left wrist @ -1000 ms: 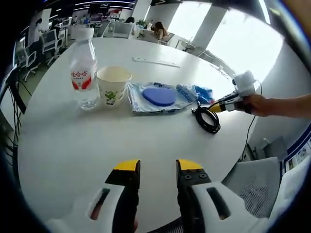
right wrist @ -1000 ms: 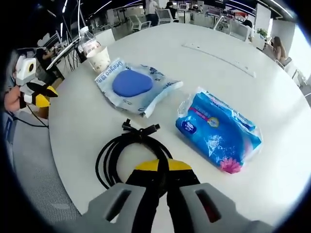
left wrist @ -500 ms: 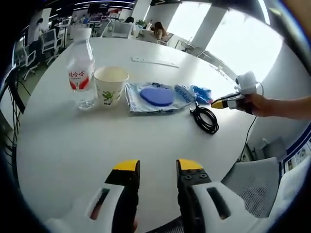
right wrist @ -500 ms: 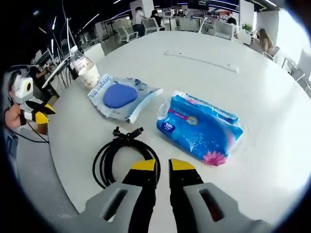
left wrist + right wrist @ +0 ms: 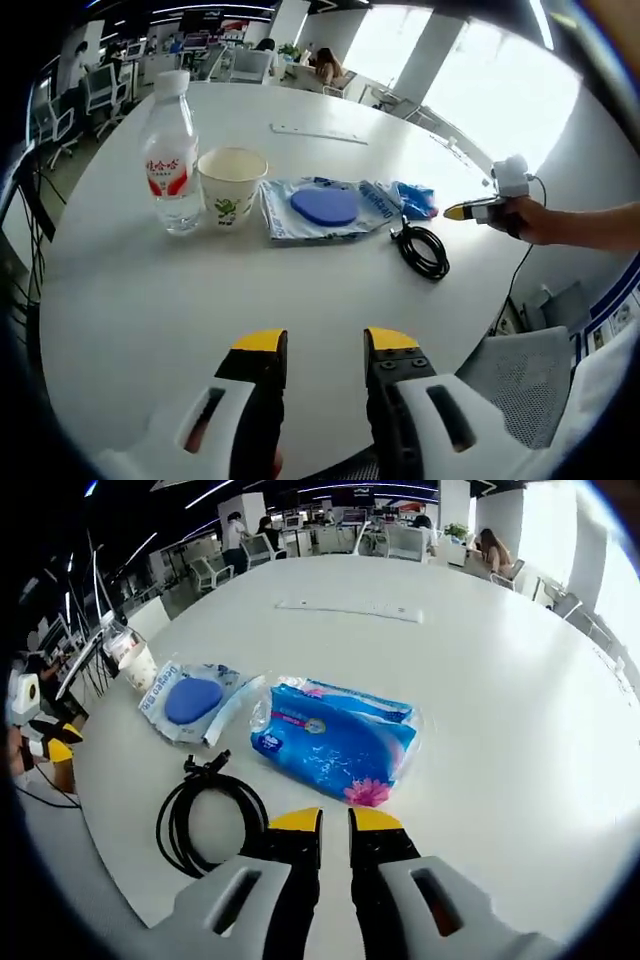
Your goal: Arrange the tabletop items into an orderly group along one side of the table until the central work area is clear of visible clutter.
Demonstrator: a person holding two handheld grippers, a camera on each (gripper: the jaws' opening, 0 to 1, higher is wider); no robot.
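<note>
One tissue pack (blue) beyond jaws

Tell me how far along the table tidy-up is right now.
Mostly done: the water bottle, paper cup, pouch with the blue pad, blue tissue pack and coiled black cable sit in a rough row along one side. Nothing is in hand; the left claw and right claw both hold nothing. Left: a long flat white strip lies apart from the row.
</note>
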